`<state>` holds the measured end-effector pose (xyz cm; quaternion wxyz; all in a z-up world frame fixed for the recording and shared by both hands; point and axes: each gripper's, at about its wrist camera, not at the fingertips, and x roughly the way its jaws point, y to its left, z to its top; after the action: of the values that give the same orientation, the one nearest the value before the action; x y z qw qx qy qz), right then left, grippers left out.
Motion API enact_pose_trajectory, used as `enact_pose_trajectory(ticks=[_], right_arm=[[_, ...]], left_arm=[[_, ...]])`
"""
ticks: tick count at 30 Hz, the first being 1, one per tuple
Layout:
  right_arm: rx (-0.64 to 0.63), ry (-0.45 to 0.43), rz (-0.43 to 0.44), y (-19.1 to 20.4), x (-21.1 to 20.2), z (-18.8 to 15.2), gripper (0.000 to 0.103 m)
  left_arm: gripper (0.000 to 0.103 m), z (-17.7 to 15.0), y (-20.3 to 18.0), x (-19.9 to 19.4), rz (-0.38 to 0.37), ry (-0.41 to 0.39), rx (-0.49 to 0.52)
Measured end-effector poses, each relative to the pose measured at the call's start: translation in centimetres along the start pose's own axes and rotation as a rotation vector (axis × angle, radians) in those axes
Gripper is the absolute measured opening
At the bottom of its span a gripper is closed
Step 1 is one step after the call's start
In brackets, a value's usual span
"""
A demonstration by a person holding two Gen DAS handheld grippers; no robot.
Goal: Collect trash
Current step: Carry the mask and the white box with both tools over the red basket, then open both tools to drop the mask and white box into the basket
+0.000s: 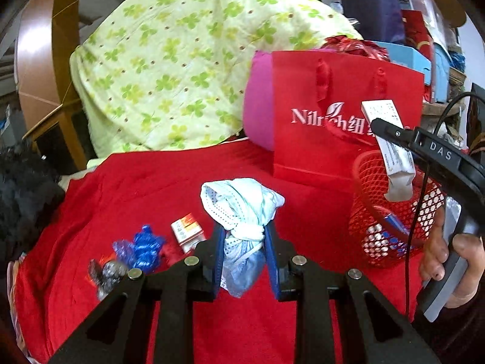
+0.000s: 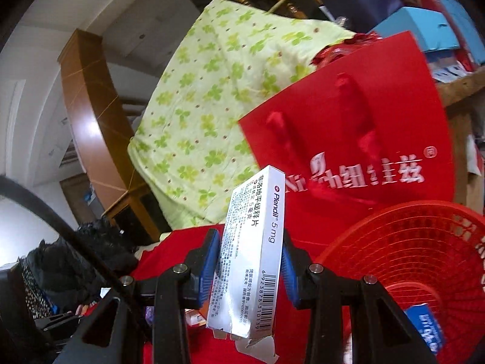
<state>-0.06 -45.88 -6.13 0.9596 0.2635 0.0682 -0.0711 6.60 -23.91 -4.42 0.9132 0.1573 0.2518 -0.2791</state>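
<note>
Red mesh basket (image 1: 363, 182) with blue-printed packets inside; right claw (image 2: 251, 261) gripping medicine box (image 2: 251, 242), left claw (image 1: 244, 251) crumpled masks (image 1: 242, 203).

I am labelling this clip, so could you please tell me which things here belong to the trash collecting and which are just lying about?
Part of the job:
- face mask, in left claw
- medicine box, in right claw
- red basket
- blue wrapper
- small carton

Just lying about:
- red gift bag
- clover quilt
- pink cushion

We see our left gripper (image 1: 244, 254): black frame, blue pads, silver screws. Our right gripper (image 1: 394, 130) is black, marked DAS, with a grey handle and black cable (image 1: 409, 242).
</note>
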Motion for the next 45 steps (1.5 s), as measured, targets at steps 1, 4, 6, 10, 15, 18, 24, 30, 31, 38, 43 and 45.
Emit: enact_pose_trajectory(ticks=[1,4,6,10,15,18,24,30,31,38,43,45], right_arm=[[0.006,-0.009,-0.008,-0.5,-0.4,0.2,0.041],[0.020,-0.026,-0.026,-1.8,-1.3,0.6,0.041],[0.036,-0.036,-0.041,-2.9,-2.0,0.9,0.041],[0.070,-0.061,-0.067,-5.0,-3.4,1.4,0.041],[0.096,-0.087,-0.106,-7.4,-5.0,1.9,0.041],[0.118,-0.103,-0.123,-8.8,-6.0,2.1,0.041],[0.170,-0.125,-0.146,-11.1,-7.5,2.5,0.042],[0.200,-0.139,-0.152,-12.1,-8.3,2.5,0.043],[0.201,-0.138,-0.154,-12.1,-8.3,2.5,0.044],[0.221,-0.161,-0.153,-12.1,-8.6,2.8,0.075],[0.208,-0.161,-0.136,-11.1,-8.1,2.8,0.075],[0.196,-0.163,-0.124,-10.4,-7.8,2.8,0.075]], left_arm=[[0.027,0.3,-0.5,0.0,-0.004,-0.003,0.007],[0.027,1.1,-2.0,0.0,-0.022,-0.012,0.027],[0.027,1.7,-3.1,0.1,-0.034,-0.018,0.043],[0.027,2.7,-5.3,0.3,-0.066,-0.026,0.069],[0.027,3.5,-7.9,0.7,-0.122,-0.030,0.089],[0.027,3.9,-9.4,0.8,-0.185,-0.034,0.088],[0.027,4.3,-12.9,1.5,-0.302,-0.037,0.096],[0.036,4.9,-15.3,3.7,-0.378,0.010,0.065],[0.040,4.9,-15.5,4.1,-0.386,0.020,0.061],[0.061,3.8,-15.2,5.0,-0.366,0.042,0.051],[0.061,2.2,-13.1,4.5,-0.320,0.051,0.051],[0.063,1.3,-11.9,4.2,-0.297,0.058,0.044]])
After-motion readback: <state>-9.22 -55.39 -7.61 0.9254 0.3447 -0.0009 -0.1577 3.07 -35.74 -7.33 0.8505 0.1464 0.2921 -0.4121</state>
